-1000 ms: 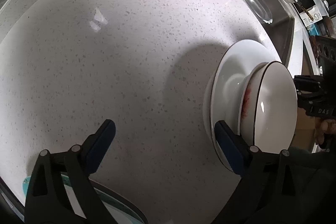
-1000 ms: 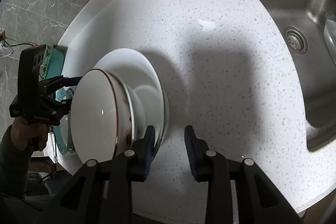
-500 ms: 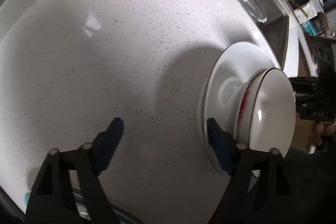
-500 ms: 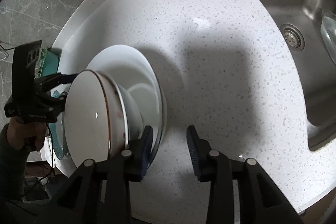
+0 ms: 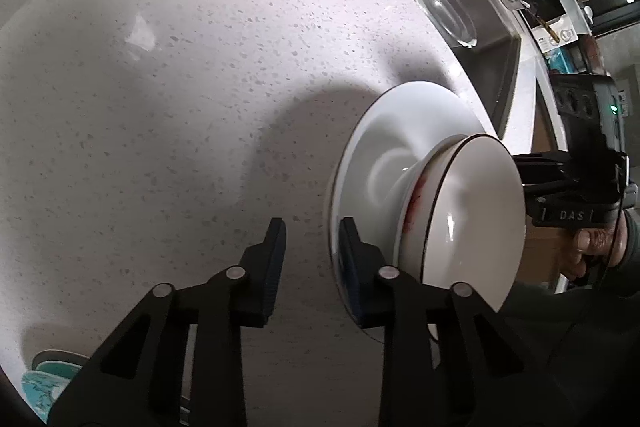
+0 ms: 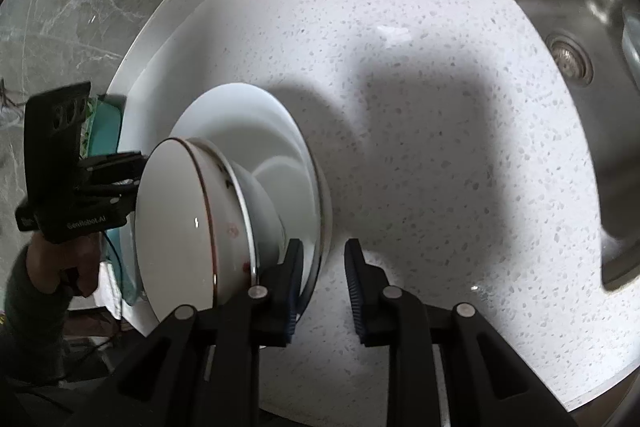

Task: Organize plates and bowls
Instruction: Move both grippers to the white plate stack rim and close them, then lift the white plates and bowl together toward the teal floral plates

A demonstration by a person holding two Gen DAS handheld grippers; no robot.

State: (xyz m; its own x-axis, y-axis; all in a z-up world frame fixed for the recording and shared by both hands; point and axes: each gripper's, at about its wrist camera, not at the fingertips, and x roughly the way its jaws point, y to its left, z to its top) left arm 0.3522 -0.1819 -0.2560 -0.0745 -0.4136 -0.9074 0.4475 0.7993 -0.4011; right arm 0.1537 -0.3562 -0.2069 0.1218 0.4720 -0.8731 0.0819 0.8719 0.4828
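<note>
Fingers of the left gripper (image 5: 312, 259) stand at a narrow gap astride the white plate (image 5: 400, 131) rim at its 7 o'clock edge, contact not confirmed. Right gripper (image 6: 322, 281) likewise narrow, astride the rim at 5 o'clock. A bowl (image 6: 176, 227) sits in the plate. Both rest on the speckled counter (image 6: 440, 147), sink (image 6: 580, 7) at 2 o'clock.
</note>
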